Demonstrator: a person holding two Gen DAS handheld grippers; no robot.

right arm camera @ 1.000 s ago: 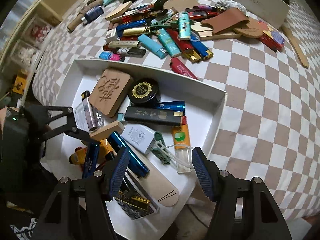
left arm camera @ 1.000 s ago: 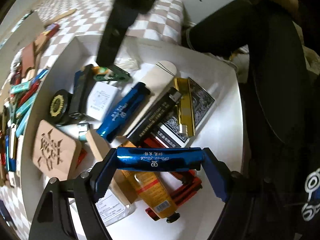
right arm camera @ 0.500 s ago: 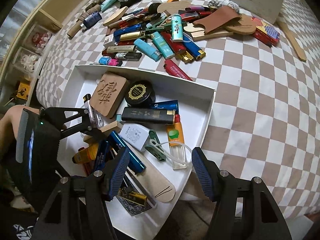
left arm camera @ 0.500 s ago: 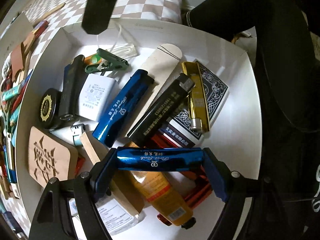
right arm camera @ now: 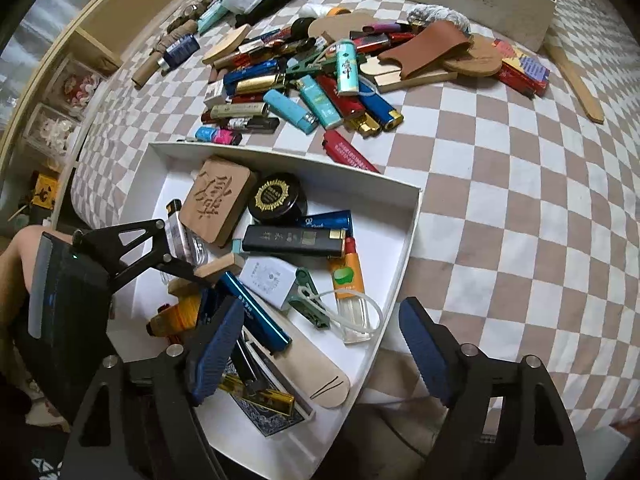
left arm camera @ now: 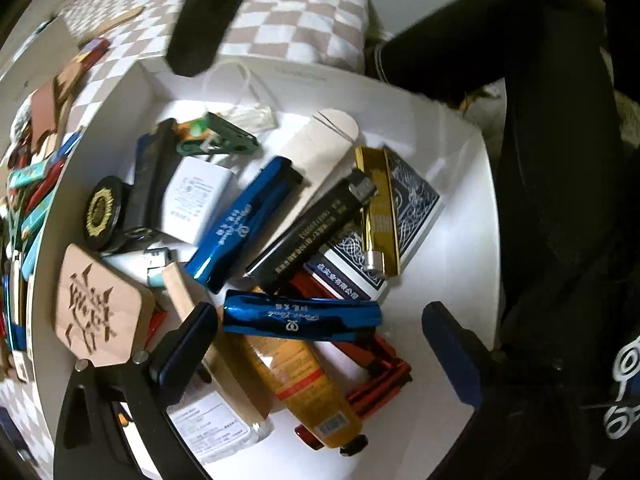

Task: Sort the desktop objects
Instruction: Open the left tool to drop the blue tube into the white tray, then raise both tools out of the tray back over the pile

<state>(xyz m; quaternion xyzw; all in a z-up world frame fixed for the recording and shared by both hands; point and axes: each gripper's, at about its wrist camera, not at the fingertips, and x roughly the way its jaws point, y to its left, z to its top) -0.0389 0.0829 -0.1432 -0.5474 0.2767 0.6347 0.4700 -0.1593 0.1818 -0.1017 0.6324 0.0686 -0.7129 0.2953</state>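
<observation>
A shiny blue lighter (left arm camera: 300, 318) lies crosswise on the heap in the white tray (left arm camera: 452, 240), on top of an orange tube (left arm camera: 304, 380) and red lighters. My left gripper (left arm camera: 320, 344) hangs over it, jaws opening. The lighter sits between the pads, its right end well apart from the right pad, so it is not gripped. My right gripper (right arm camera: 320, 352) hovers over the tray's near corner (right arm camera: 360, 376), jaws also opening, with nothing between them. Also in the tray are a second blue lighter (left arm camera: 244, 224), a black lighter (left arm camera: 312, 232), a gold lighter (left arm camera: 378, 216) and a carved wooden tag (left arm camera: 100, 316).
A big pile of lighters and wooden pieces (right arm camera: 312, 92) lies on the checkered cloth (right arm camera: 520, 200) beyond the tray. A pale wooden box (right arm camera: 464, 0) stands at the far edge. A person's dark-clothed leg (left arm camera: 560, 160) is close beside the tray. Shelves (right arm camera: 60, 92) stand at the left.
The left jaws have spread wide and let go of the blue lighter, which now rests on the heap. The right jaws have also widened. Neither hand has shifted much.
</observation>
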